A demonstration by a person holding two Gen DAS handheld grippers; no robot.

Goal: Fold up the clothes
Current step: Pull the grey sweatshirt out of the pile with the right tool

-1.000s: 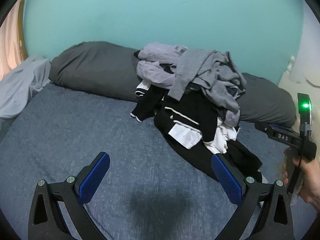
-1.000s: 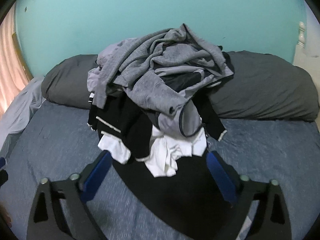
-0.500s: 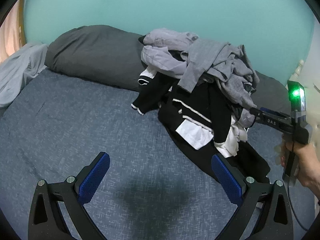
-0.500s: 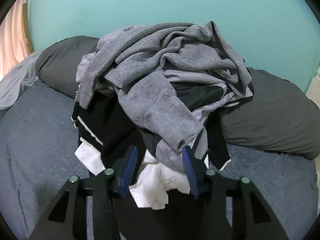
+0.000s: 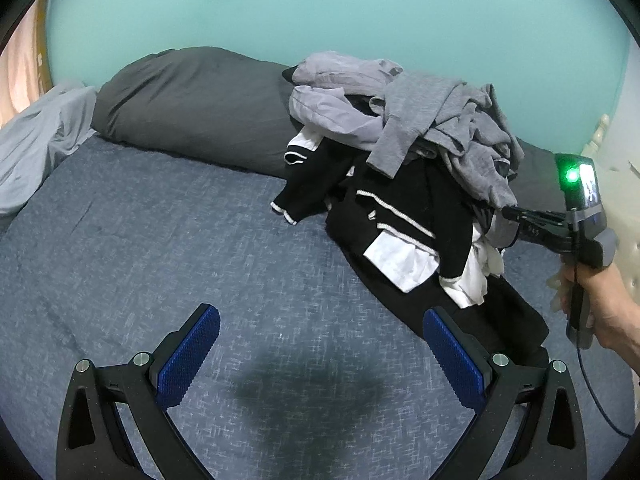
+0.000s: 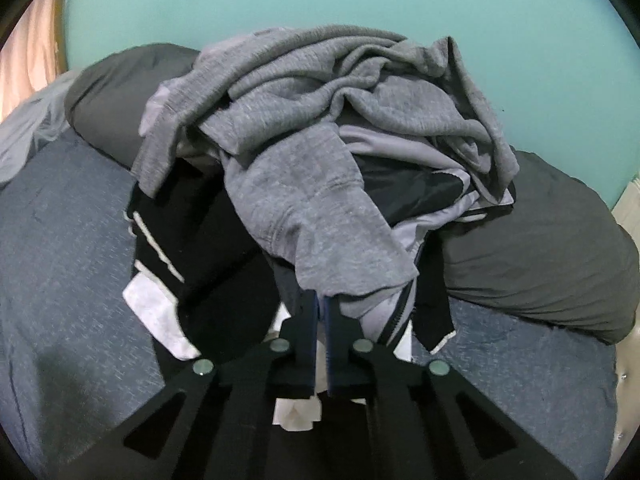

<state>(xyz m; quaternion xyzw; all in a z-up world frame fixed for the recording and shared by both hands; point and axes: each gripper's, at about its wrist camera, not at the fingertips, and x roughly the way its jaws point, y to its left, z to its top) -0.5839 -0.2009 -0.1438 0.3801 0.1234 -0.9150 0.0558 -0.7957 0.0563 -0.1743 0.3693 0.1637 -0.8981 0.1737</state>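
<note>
The right gripper (image 6: 320, 300) is clenched on the lower hem of a grey knit sweater (image 6: 320, 184), its blue ribbed pads pressed together with the cloth's edge caught at their tips. That sweater drapes over the top of a heaped pile of clothes (image 5: 408, 184) on the bed (image 5: 160, 272), against two dark grey pillows (image 5: 192, 108).

Only the left wrist view shows the right gripper from the side, held in a person's hand (image 5: 600, 300) with a green light lit on its body, nosing into the pile's right flank. It also shows the left gripper (image 5: 320, 352) released, its pads spread wide above bare mattress, nothing between them.

The pile mixes soft heathered grey knit, smooth pale lilac fabric, black garments with thin white piping and crumpled white cloth. The bed's cover is blue-grey with a woven fleck. A light grey sheet (image 5: 36, 144) bunches at the left.
</note>
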